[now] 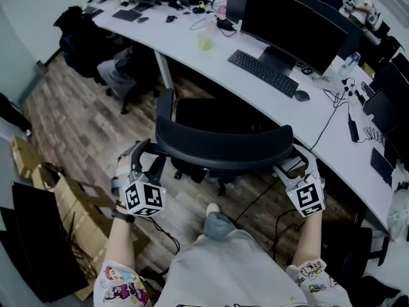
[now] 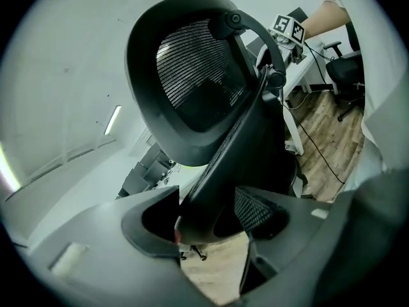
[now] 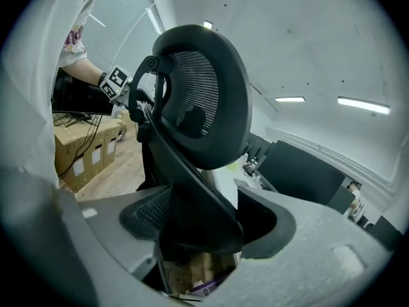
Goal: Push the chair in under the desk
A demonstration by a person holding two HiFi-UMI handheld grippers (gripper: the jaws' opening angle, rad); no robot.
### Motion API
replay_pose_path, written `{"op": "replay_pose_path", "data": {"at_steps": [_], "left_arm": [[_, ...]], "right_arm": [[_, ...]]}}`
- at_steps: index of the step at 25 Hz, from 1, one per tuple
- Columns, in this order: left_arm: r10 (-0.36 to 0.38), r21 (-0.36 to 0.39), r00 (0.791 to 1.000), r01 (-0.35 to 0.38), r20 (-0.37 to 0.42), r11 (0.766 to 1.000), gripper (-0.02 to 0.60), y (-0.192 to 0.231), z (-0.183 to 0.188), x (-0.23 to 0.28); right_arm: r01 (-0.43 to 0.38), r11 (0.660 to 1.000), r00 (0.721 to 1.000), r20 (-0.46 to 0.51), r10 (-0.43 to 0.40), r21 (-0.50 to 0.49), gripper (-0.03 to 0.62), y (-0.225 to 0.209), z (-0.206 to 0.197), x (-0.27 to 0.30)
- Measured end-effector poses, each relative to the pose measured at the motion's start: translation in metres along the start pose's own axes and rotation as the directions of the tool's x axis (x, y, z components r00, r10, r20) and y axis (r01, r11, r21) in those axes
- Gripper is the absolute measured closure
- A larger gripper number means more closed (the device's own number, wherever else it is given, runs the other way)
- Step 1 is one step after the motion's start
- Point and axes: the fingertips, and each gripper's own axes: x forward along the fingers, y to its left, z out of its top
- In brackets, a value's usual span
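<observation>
Each tool pinches the black chair's (image 1: pixel 223 147) curved back rim — left gripper (image 1: pixel 137 164) at one end, right gripper (image 1: pixel 293 171) at the other. Its seat meets the smooth white desk's (image 1: pixel 192 59) edge — dark room beneath; mesh back, plank floor (image 1: pixel 77 120)

Black keyboard (image 1: pixel 262 73), mouse (image 1: pixel 301 95) and wide dark monitor (image 1: pixel 291 25) close together; cardboard boxes (image 1: pixel 73 219) on the wooden floor (image 1: pixel 77 126).
</observation>
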Motion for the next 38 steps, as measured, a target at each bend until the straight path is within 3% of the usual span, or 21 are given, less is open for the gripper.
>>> {"op": "replay_pose_path", "data": {"at_steps": [20, 29, 38], "left_arm": [[-0.029, 0.033, 0.999, 0.030, -0.014, 0.999, 0.298, 0.042, 0.005, 0.076], [-0.027, 0.087, 0.998, 0.022, 0.050, 0.996, 0.299, 0.071, -0.008, 0.116], [-0.104, 0.147, 0.983, 0.082, 0.152, 0.986, 0.299, 0.116, -0.019, 0.180]], "right_arm": [[0.027, 1.000, 1.000, 0.007, -0.027, 0.002, 0.286, -0.041, 0.008, 0.047], [0.091, 0.996, 0.996, -0.027, -0.091, 0.020, 0.287, -0.038, 0.020, 0.069], [0.208, 0.975, 0.975, -0.097, -0.200, 0.083, 0.289, -0.035, 0.039, 0.107]]}}
